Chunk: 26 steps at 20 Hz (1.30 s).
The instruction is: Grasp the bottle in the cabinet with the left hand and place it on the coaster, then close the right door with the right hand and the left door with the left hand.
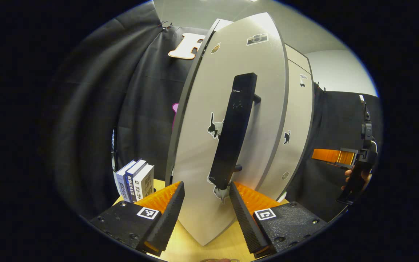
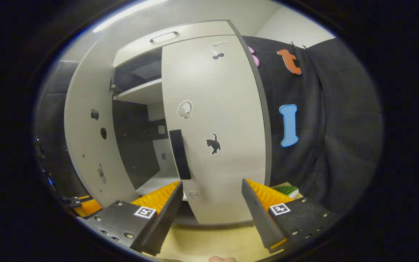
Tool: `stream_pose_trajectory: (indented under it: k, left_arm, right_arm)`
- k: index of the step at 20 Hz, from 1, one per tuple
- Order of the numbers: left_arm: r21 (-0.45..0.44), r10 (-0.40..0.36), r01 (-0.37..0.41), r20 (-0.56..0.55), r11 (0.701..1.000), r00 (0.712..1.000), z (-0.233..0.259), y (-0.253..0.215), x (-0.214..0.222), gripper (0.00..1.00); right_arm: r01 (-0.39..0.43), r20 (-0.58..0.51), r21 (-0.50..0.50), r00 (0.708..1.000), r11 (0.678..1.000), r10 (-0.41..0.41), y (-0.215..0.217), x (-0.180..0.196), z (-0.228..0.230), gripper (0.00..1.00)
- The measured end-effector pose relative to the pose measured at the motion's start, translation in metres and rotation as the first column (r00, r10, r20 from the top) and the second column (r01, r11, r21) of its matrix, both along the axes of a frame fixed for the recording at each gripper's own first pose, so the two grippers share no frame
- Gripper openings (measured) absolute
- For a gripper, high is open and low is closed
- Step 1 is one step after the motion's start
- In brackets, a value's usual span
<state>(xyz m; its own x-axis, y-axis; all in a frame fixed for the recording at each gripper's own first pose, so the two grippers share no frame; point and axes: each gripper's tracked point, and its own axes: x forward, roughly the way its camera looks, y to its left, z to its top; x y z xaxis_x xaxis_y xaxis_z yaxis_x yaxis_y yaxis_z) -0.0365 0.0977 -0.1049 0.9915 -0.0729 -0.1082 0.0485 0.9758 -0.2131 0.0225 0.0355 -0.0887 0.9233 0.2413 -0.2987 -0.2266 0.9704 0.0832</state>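
Left gripper (image 1: 206, 203) open, just before tall grey left cabinet door (image 1: 202, 138); right gripper (image 2: 212, 202) open, facing closed grey right cabinet door (image 2: 227, 120).

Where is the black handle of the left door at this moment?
In the left gripper view the left door's handle stands upright at centre, just beyond the open left gripper, above the cat sticker and right of the books.

Both views face cabinet (image 2: 209, 127); left gripper view closest.
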Motion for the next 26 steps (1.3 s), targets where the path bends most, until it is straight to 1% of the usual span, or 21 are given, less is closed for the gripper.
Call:
stream_pose_trajectory:
  k: [3,7,9,12,13,14,15,19,23,26]
  left_arm:
    - [0.003,-0.019,0.019,0.006,1.0,1.0,0.0,-0.011,0.008,0.81]
    - [-0.006,-0.075,0.075,0.012,0.997,0.997,0.002,-0.036,0.019,0.81]
    - [0.005,-0.071,0.071,0.017,0.997,0.997,0.004,-0.042,0.024,0.81]
    - [0.008,-0.093,0.093,0.005,0.996,0.996,0.004,-0.055,0.026,0.82]
    - [0.017,-0.093,0.093,0.005,0.996,0.996,0.007,-0.055,0.025,0.84]
    - [0.022,-0.097,0.097,0.005,0.995,0.995,0.006,-0.059,0.028,0.81]
    - [0.022,-0.101,0.101,0.007,0.995,0.995,0.008,-0.062,0.026,0.81]
    - [0.034,-0.066,0.066,0.021,0.997,0.998,0.029,-0.061,0.026,0.81]
    - [0.056,-0.037,0.032,0.096,0.998,0.995,0.069,-0.06,0.025,0.81]
    - [0.095,-0.017,0.006,0.124,0.995,0.992,0.088,-0.059,0.024,0.81]
  right_arm:
    - [0.002,-0.002,0.001,1.0,1.0,-0.002,-0.001,0.001,-0.001,0.98]
    - [0.007,-0.001,-0.007,1.0,1.0,-0.007,-0.002,0.001,0.001,0.98]
    - [0.016,0.004,-0.014,1.0,1.0,-0.016,-0.003,0.001,0.002,0.98]
    - [0.031,0.011,-0.026,0.999,0.999,-0.031,-0.006,0.001,0.004,0.98]
    - [0.037,0.012,-0.029,0.999,0.999,-0.036,-0.008,0.002,0.004,0.98]
    - [0.042,0.013,-0.03,0.999,0.999,-0.042,-0.011,0.001,0.005,0.98]
    - [0.047,0.014,-0.029,0.999,0.998,-0.047,-0.013,0.002,0.006,0.98]
    - [0.071,0.028,-0.028,0.997,0.997,-0.07,-0.022,0.004,0.011,0.98]
    - [0.087,0.053,-0.041,0.995,0.995,-0.085,-0.026,0.004,0.017,0.98]
    - [0.091,0.069,-0.047,0.994,0.995,-0.087,-0.026,0.003,0.021,0.98]
